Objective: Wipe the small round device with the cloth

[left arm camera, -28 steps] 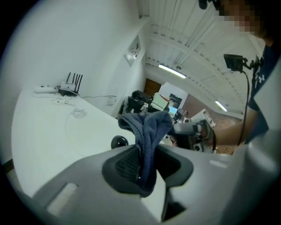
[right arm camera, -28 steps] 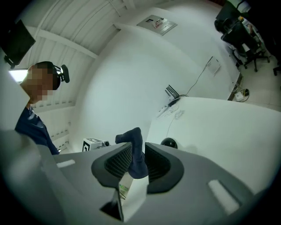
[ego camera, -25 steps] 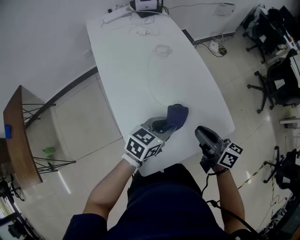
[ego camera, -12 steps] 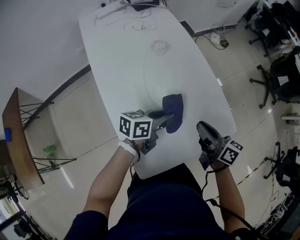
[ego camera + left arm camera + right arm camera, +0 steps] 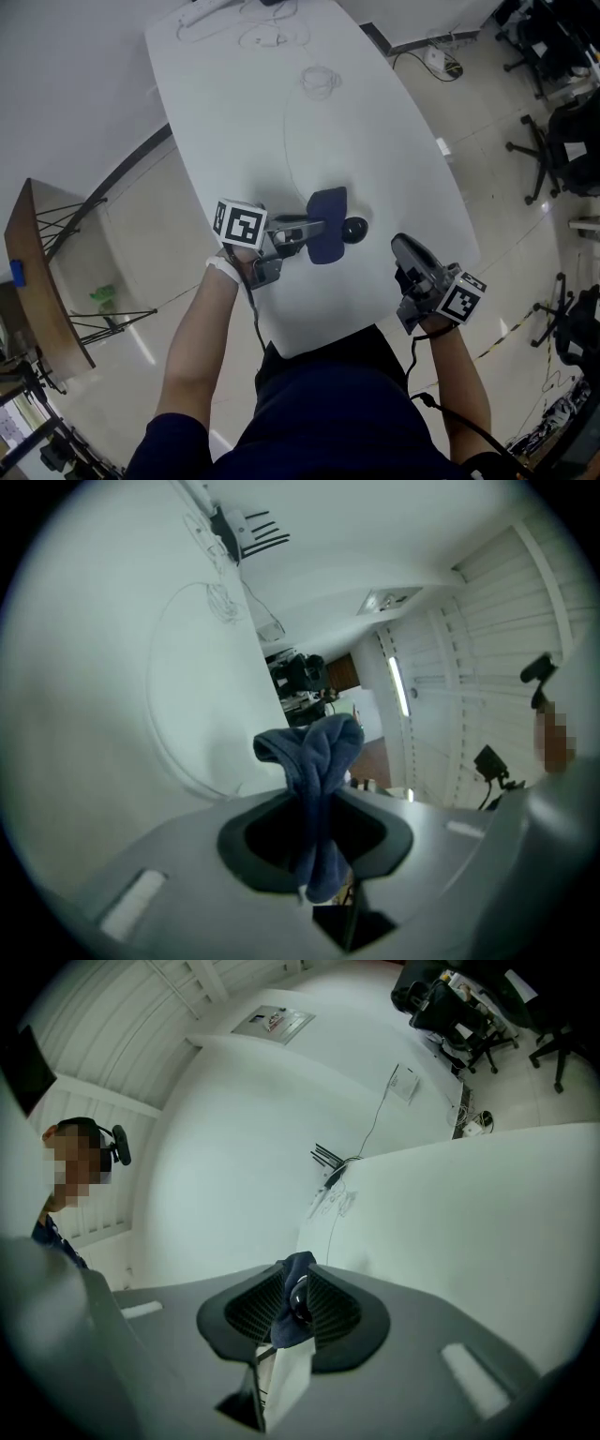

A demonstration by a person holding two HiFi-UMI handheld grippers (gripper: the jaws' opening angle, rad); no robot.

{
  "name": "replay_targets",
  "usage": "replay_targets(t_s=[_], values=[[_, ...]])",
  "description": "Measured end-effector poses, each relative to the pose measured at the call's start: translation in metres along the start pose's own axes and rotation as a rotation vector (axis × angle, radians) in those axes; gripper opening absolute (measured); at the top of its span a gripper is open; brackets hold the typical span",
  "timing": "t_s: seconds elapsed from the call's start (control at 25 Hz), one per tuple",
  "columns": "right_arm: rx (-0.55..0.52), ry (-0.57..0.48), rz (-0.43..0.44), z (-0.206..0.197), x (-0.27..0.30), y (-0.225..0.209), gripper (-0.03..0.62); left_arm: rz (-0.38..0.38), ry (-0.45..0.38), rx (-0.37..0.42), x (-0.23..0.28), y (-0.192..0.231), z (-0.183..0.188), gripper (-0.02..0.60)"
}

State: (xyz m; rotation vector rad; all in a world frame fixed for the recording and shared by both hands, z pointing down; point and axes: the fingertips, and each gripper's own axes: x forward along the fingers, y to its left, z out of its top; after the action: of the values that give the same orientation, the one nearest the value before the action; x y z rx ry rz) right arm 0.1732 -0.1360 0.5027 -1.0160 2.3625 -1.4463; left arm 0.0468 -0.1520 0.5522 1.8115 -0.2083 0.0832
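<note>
cloth: blue, soft napped fabric, pinched in left gripper
device: black, glossy, just past that gripper's tips
gripper shell: grey, matt, likely plastic
table: white, smooth

No lettering seems legible anywhere in these views.

A long white table with rounded corners stretches away over a glossy, pale tiled floor. At its far end lie a white power strip and a loose tangle of thin cables. Nearer, a small coil of white cable rests on the tabletop, and one thin strand curves from it down the table. To the left stands a wooden side table on black wire legs, with a small blue thing at its edge and something green on the floor by its legs. Black office chairs crowd the right side.
</note>
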Motion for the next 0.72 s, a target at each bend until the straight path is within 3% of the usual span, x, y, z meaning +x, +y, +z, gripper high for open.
replay_targets(t_s=[0.08,0.24,0.36,0.52,0.6,0.64,0.72], values=[[0.003,0.002,0.0,-0.001,0.002,-0.001,0.078,0.028,0.007,-0.017,-0.002,0.015,-0.001,0.087],[0.001,0.0,-0.006,0.0,0.004,-0.003,0.077,0.197,0.059,0.005,-0.004,0.05,-0.008,0.086],[-0.004,-0.008,-0.009,-0.001,0.002,-0.001,0.075,0.355,0.133,0.139,-0.005,0.059,-0.011,0.086],[-0.009,-0.017,-0.019,-0.004,-0.005,0.0,0.072,0.621,0.314,0.45,-0.01,0.067,-0.016,0.086],[-0.014,-0.026,-0.026,-0.006,-0.009,0.003,0.069,0.701,0.382,0.568,-0.013,0.068,-0.019,0.086],[-0.016,-0.032,-0.026,-0.007,-0.011,0.005,0.069,0.709,0.377,0.58,-0.014,0.067,-0.019,0.086],[-0.023,-0.043,-0.02,-0.009,-0.015,0.012,0.069,0.667,0.283,0.508,-0.015,0.058,-0.015,0.086]])
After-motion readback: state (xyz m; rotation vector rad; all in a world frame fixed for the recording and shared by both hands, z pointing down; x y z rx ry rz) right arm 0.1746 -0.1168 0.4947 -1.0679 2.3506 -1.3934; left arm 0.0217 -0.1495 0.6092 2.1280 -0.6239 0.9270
